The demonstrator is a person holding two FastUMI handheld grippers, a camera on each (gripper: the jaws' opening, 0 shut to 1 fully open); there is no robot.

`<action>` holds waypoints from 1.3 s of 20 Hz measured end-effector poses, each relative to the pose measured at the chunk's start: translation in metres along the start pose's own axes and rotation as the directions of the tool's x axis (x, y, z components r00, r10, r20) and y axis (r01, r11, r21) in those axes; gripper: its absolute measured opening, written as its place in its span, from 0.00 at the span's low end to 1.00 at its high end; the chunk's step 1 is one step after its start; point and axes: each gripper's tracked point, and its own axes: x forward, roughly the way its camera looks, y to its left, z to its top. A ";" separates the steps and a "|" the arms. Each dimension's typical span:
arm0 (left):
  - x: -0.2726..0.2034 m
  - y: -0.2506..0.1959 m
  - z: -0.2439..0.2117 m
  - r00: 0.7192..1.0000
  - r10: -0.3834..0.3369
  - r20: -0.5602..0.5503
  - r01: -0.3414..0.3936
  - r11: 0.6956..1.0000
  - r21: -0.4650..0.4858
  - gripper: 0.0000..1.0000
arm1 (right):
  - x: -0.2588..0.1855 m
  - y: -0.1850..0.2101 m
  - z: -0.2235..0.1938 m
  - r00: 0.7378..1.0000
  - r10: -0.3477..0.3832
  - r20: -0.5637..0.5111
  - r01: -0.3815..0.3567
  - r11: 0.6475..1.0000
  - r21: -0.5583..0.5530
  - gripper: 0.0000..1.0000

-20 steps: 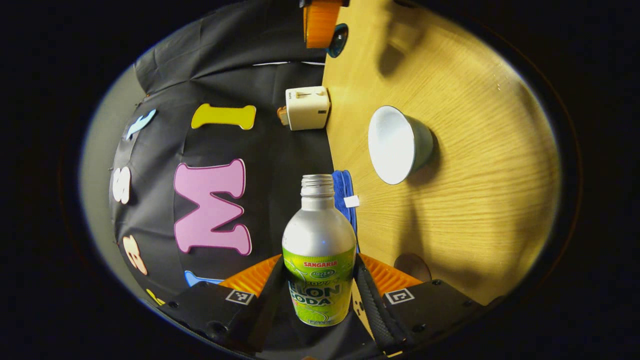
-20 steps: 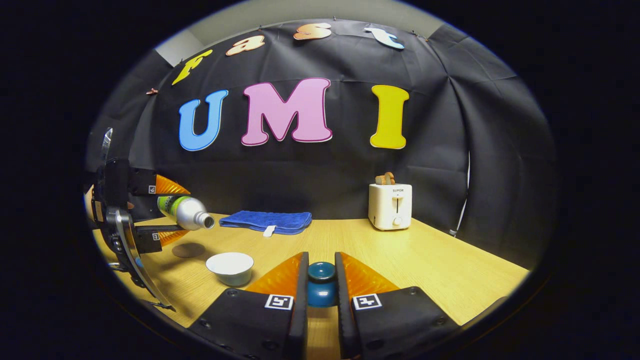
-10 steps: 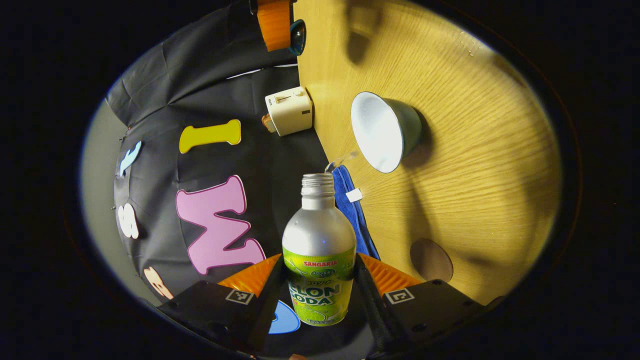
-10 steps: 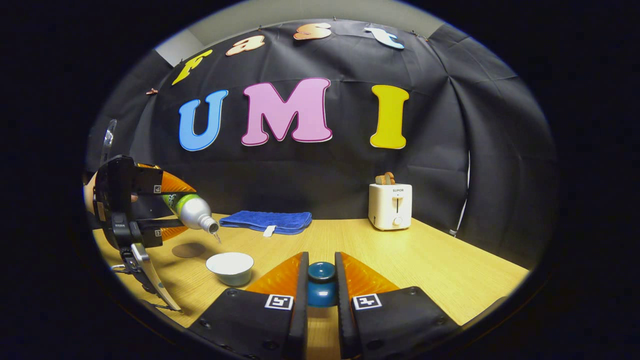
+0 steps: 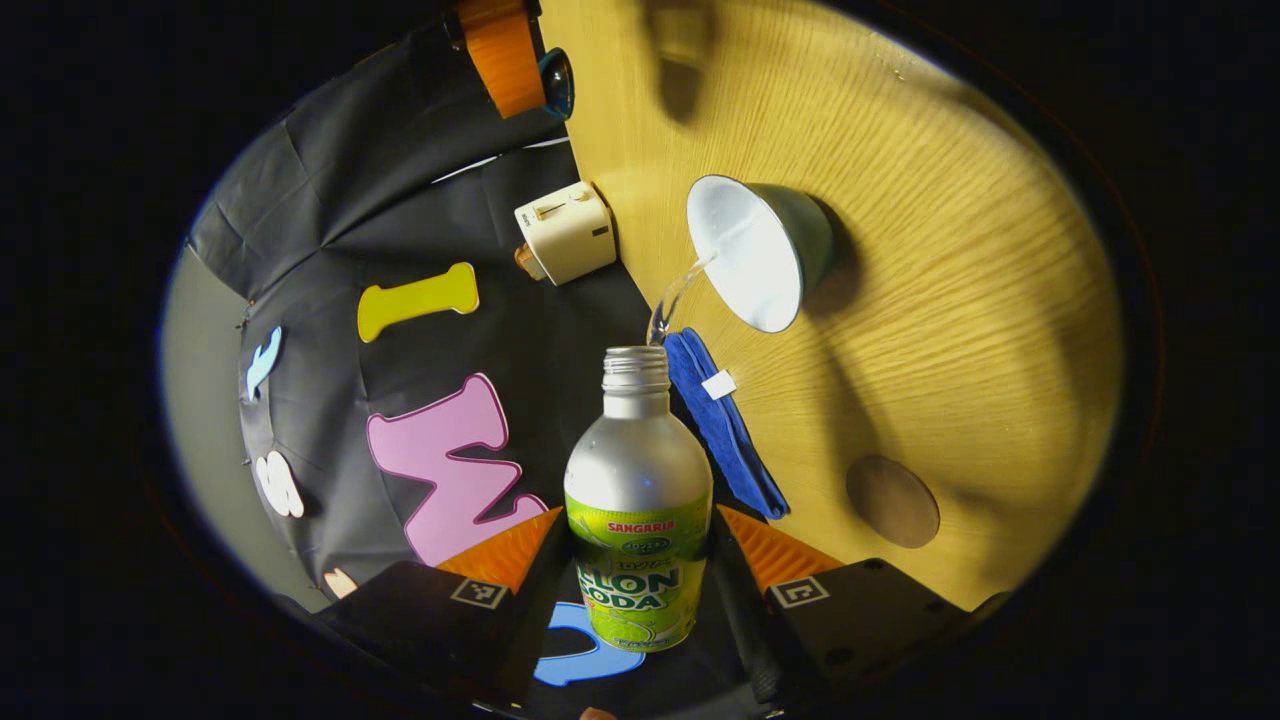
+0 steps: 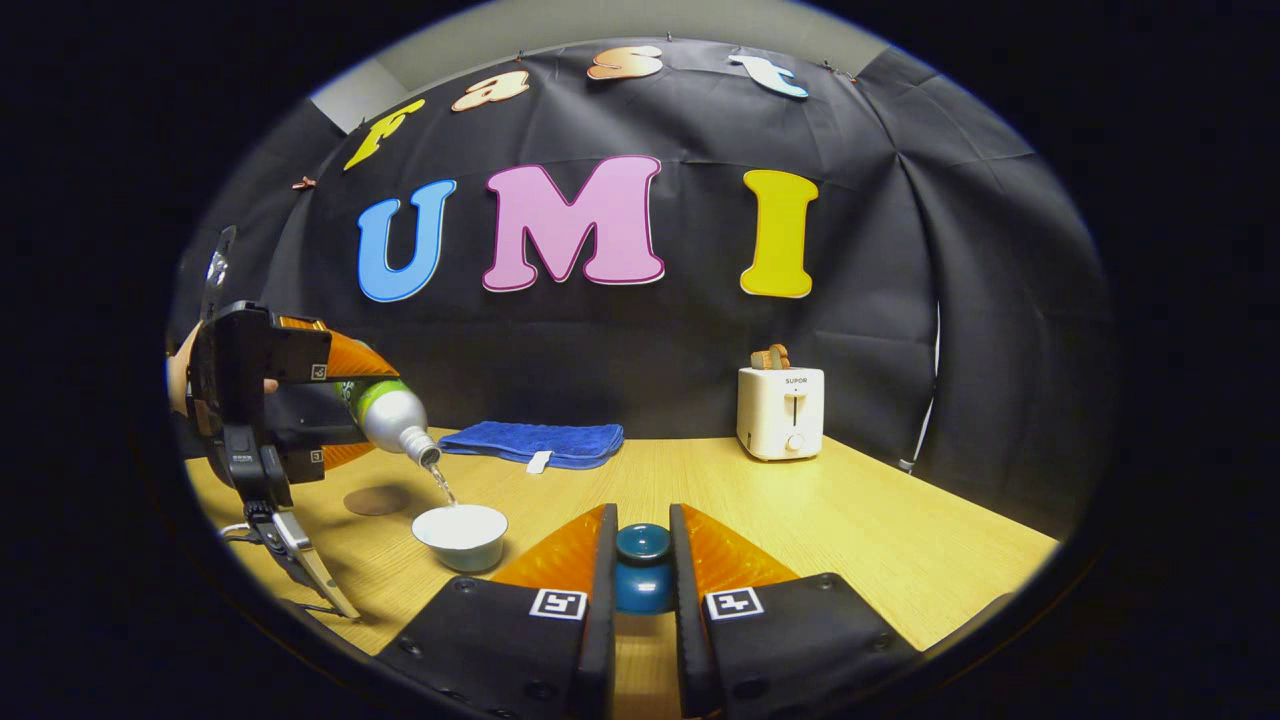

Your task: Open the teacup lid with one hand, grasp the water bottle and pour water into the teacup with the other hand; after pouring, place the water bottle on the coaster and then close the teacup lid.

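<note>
Clamping the tilted water bottle (image 5: 638,520) on both sides, the left gripper (image 5: 640,580) is held above the table (image 6: 850,520); water is streamed into the open teacup (image 6: 461,535) near the coaster (image 5: 892,501). The teacup lid (image 6: 642,580) is pinched by the right gripper (image 6: 642,560).

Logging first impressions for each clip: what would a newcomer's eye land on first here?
A thin stream of water runs from the tilted water bottle, clamped in the left gripper, into the open white teacup on the wooden table. In front, the right gripper pinches the teal lid.
</note>
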 end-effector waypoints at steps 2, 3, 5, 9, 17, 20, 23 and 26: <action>0.001 0.001 0.000 1.000 0.001 -0.002 -0.001 1.000 0.019 0.80 | 0.000 0.000 0.001 1.000 0.000 0.000 0.000 1.000 0.000 0.29; 0.001 0.001 0.001 1.000 0.004 -0.002 -0.004 1.000 0.028 0.80 | 0.000 0.000 0.000 1.000 0.000 0.000 0.000 1.000 0.000 0.29; 0.002 0.003 0.000 1.000 0.005 -0.003 -0.004 0.999 0.046 0.80 | 0.000 0.000 0.000 1.000 0.000 0.000 0.000 1.000 0.000 0.29; 0.004 0.007 0.001 1.000 0.006 -0.002 -0.006 0.996 0.089 0.80 | 0.000 0.000 0.000 1.000 0.000 0.000 0.000 1.000 0.000 0.29; 0.005 0.022 -0.002 1.000 0.015 0.017 -0.019 0.975 0.222 0.81 | 0.000 0.000 0.001 1.000 0.000 -0.001 0.000 1.000 0.000 0.29; 0.007 0.028 -0.002 0.999 0.016 0.028 -0.022 0.965 0.260 0.81 | 0.000 0.000 0.000 1.000 0.000 -0.001 0.000 1.000 0.000 0.29; 0.008 0.035 0.000 0.999 0.020 0.040 -0.032 0.949 0.313 0.81 | 0.000 0.000 0.001 1.000 0.000 0.000 0.000 1.000 0.000 0.29; 0.007 0.050 0.002 0.997 0.037 0.067 -0.059 0.927 0.371 0.81 | 0.000 0.000 0.001 1.000 0.001 -0.001 -0.001 1.000 0.000 0.29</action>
